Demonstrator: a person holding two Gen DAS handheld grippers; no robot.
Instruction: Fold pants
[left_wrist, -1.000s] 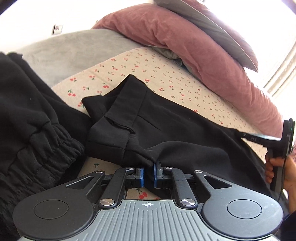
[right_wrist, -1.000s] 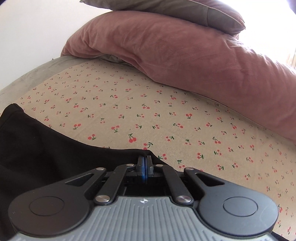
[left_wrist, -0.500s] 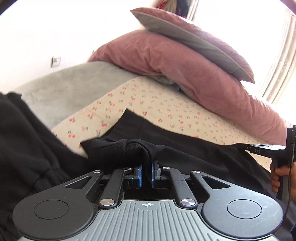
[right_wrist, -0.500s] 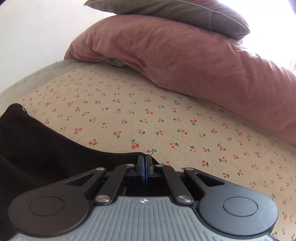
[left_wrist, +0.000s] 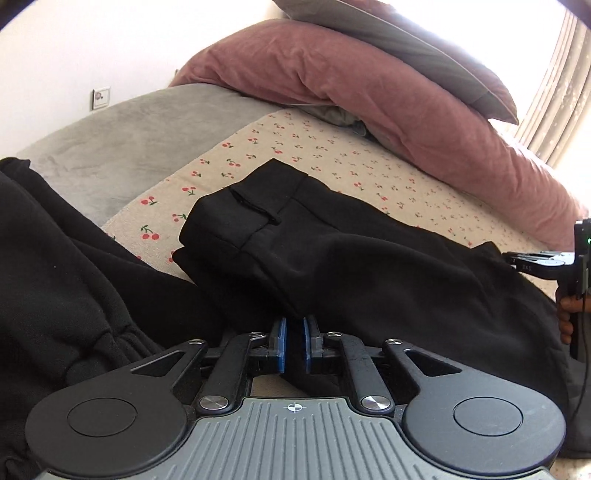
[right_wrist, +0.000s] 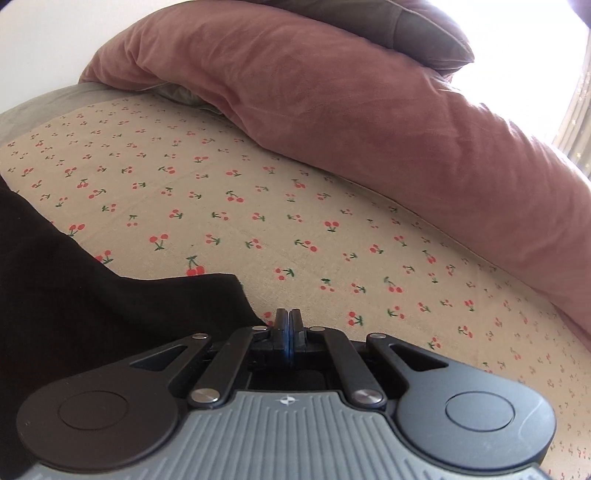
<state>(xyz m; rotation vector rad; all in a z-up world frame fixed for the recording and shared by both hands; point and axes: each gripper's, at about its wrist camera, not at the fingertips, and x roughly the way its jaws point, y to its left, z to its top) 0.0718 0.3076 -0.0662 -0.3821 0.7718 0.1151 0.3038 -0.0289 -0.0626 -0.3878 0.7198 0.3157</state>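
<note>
- The black pants (left_wrist: 332, 254) lay across the cherry-print sheet (right_wrist: 258, 206) of the bed, waistband end toward its left side, the rest running right beneath the pink pillow (left_wrist: 388, 96).
- The left gripper (left_wrist: 293, 345) had dark cloth between its blue pads; its jaws were opening, so the hold looked to be loosening.
- The right gripper (right_wrist: 290, 339) was fully closed. In its own view the pants' corner lay just left of the pads; whether cloth was pinched could not be told.
- One layer seemed already laid over at the waistband end; the garment was still long, so further folds and smoothing appeared left.
- Another black garment (left_wrist: 55, 277) sat at the bed's left edge.
</note>
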